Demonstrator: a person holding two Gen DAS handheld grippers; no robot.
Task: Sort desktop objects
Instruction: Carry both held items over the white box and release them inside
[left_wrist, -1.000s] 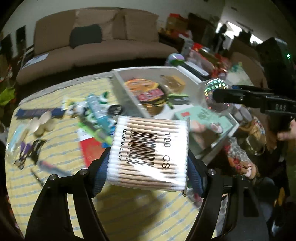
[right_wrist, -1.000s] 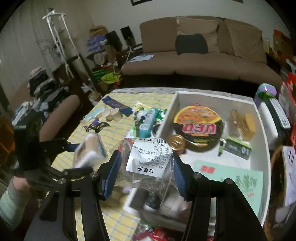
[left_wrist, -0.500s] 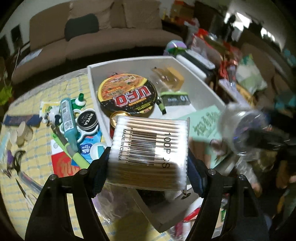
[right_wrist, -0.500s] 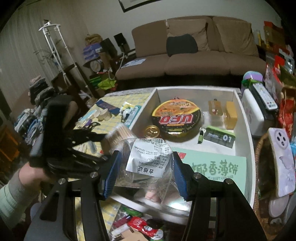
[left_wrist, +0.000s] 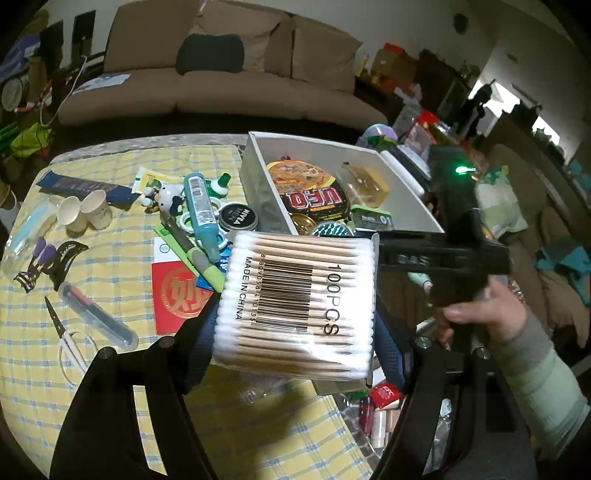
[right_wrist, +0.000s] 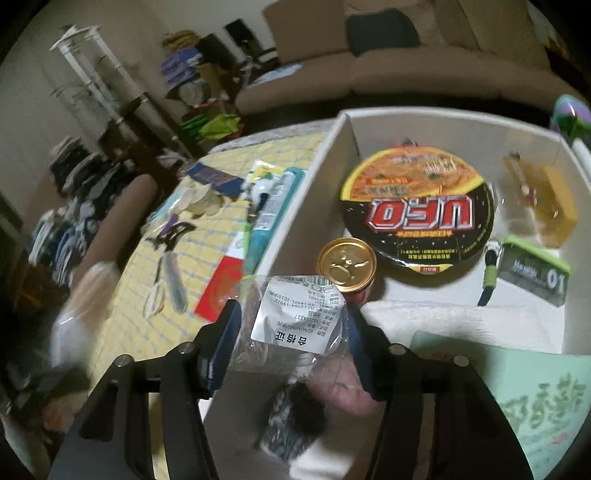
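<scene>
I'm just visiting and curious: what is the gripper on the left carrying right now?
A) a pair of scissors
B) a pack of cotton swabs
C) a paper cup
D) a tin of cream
B: the left gripper has the clear pack of cotton swabs, printed "100PCS", clamped between its fingers.

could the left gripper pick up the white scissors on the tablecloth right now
Probably not as things stand: the left gripper is shut on the pack of cotton swabs, so its jaws are full. The white scissors themselves lie uncovered on the tablecloth.
</scene>
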